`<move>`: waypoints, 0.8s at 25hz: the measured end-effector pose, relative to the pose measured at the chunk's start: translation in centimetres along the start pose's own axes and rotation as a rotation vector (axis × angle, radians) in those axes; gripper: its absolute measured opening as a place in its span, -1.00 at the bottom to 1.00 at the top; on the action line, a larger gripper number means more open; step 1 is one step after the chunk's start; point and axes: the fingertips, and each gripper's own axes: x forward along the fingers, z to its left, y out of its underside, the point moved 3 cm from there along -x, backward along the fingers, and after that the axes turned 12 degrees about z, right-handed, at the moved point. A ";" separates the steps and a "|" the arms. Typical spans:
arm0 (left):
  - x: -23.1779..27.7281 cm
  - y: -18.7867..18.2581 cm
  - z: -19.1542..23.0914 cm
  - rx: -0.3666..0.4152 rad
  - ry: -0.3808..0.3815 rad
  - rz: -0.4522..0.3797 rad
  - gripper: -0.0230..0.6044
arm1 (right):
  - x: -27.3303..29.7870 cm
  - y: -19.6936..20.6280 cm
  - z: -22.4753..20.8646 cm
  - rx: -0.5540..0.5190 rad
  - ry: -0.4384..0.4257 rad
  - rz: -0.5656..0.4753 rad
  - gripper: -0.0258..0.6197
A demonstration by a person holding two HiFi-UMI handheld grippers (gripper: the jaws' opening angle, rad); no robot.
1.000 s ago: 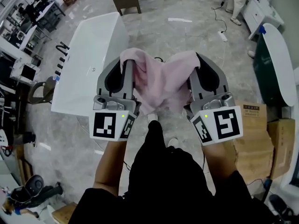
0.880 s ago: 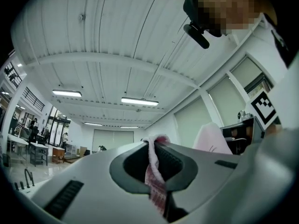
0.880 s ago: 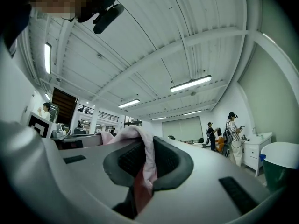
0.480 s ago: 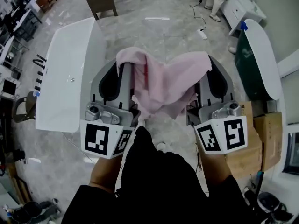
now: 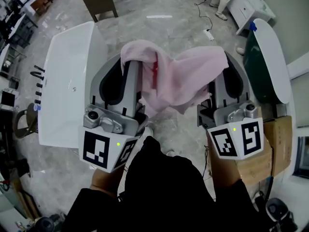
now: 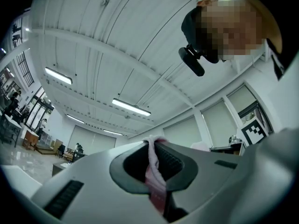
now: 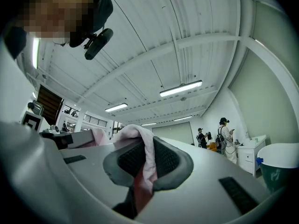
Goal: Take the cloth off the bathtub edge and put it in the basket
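Pink cloth [image 5: 169, 83] hangs in the air, stretched between the left hand-held gripper [image 5: 131, 66] and the right hand-held gripper [image 5: 223, 66], each pinching an end. It is raised nearer the camera than a second ago. White bathtub [image 5: 67, 81] lies left, apart from the cloth.
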 end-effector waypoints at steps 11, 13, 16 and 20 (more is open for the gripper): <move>3.6 3.1 11.1 -0.033 0.013 0.043 -0.84 | 11.8 2.5 1.6 -0.019 0.066 0.063 -0.77; 3.9 4.1 13.0 -0.050 0.014 0.052 -0.84 | 13.7 3.4 1.9 -0.006 0.074 0.073 -0.77; 4.0 5.1 15.6 -0.044 0.019 0.066 -0.84 | 16.3 4.6 3.0 0.000 0.086 0.089 -0.77; 4.4 6.5 17.5 -0.021 0.051 0.093 -0.84 | 19.1 6.3 4.4 -0.013 0.092 0.121 -0.77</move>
